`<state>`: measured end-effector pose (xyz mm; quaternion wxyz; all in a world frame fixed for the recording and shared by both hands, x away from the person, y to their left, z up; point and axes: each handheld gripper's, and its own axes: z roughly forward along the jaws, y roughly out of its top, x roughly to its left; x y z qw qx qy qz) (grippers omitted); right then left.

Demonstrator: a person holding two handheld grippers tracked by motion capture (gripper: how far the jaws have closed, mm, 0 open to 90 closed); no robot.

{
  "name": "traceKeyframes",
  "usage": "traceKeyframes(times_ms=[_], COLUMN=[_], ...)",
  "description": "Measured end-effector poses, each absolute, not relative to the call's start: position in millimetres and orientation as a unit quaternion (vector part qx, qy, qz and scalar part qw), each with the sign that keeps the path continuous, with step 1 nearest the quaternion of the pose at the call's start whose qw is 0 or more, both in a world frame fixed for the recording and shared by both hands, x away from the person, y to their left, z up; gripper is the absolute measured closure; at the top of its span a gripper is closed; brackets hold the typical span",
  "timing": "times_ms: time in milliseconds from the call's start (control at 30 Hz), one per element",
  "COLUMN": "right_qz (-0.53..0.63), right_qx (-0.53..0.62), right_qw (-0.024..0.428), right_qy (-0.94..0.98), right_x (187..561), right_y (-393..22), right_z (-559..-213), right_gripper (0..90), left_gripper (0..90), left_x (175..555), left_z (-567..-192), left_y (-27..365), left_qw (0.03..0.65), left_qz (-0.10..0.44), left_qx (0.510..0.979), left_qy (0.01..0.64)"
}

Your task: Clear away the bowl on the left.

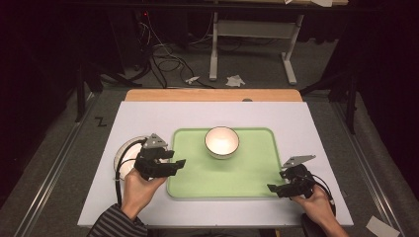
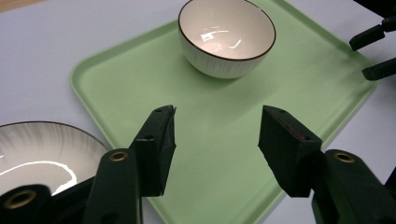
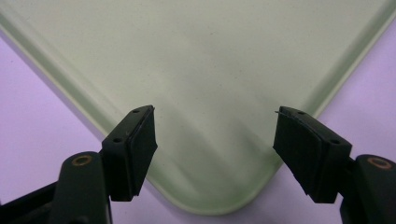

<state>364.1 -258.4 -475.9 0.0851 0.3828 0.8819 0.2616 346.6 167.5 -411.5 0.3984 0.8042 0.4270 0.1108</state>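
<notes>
My bowl [image 1: 222, 141] sits upright on the far half of the green tray [image 1: 247, 175], white inside with a dark rim. From my left gripper's view the bowl [image 2: 227, 38] is straight ahead of the fingers and well beyond their tips, with bare tray [image 2: 140, 79] between.

I have my left gripper [image 1: 172, 159] hovering over the tray's left edge. Its jaws stand wide apart, nothing between them, and the fingers [image 2: 156, 144] point toward the bowl. Just behind and to the left of those fingers I see a second white dish [image 2: 39, 154] resting on the table [image 1: 148, 116] beside the tray, partly hidden under the gripper in the high view [image 1: 124, 153].

My right gripper [image 1: 276, 187] is at the tray's near right corner, well apart from the bowl. In its own view the jaws are spread wide, and the rounded corner of the tray [image 3: 210, 70] lies between and below the fingers [image 3: 135, 149]; I cannot tell whether they touch it. The pale table surface [image 3: 37, 116] shows on either side. From the left gripper's view, the right gripper's tips [image 2: 376, 51] show off to the right of my fingers, at the tray's rim.
</notes>
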Motion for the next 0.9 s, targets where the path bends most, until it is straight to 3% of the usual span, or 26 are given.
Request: traceKeyframes(times_ms=[900], right_qz=[0.262], right_qx=[0.382], right_qw=[0.087], right_qy=[0.882], right_x=[364.2], right_y=[-258.6], right_z=[-475.9], right_gripper=[31.1], left_gripper=[44.7], left_x=[346.3], left_z=[-445.2], left_y=[139.3], left_qw=[0.377], left_qz=[0.082], left_qx=[0.823], left_qy=[0.417])
